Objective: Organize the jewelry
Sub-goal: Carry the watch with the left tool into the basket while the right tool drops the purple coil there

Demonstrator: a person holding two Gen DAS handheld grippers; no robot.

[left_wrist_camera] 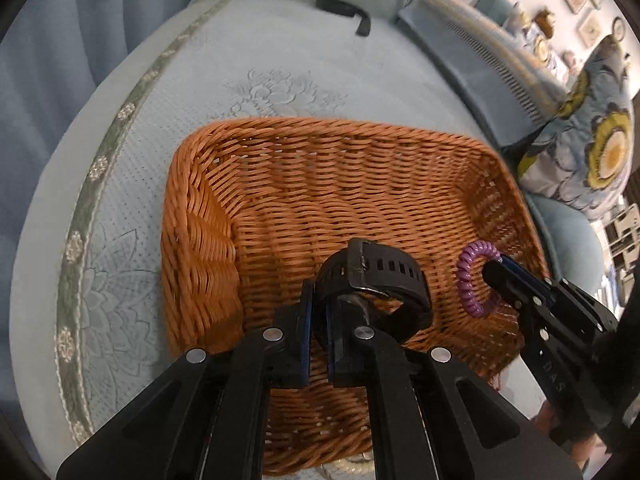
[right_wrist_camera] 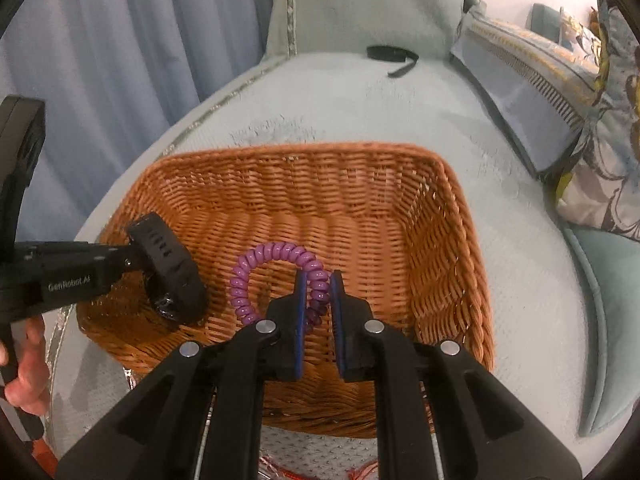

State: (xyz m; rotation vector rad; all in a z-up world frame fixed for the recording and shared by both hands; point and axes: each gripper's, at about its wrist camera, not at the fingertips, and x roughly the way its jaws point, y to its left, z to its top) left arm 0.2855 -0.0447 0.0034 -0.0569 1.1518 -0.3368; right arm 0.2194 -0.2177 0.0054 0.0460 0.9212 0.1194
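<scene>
A square wicker basket (left_wrist_camera: 280, 184) of orange-brown weave is sitting on a pale blue-green quilted cushion (left_wrist_camera: 208, 92) stitched with a flower pattern, and both grippers are reaching into it. The left gripper (left_wrist_camera: 318, 312) is pinching a black watch (left_wrist_camera: 376, 276) by its band, its blue-lined jaws pressing close on the strap; the watch is a dark rubbery loop with a row of punched holes and a buckle on top, and the right wrist view is showing its shiny face turned down toward the basket floor at the left side. The right gripper (right_wrist_camera: 318, 284) is clamping a purple spiral hair tie (right_wrist_camera: 276, 276), a glossy telephone-cord coil bending into an open arc, with one stretch of the coil caught between the blue pads; the tie is hanging just above the weave near the middle of the basket. Farther back on the cushion, a black strap (right_wrist_camera: 390, 54) is lying well apart from the basket. A floral pillow (left_wrist_camera: 588, 140) is leaning at the right.
</scene>
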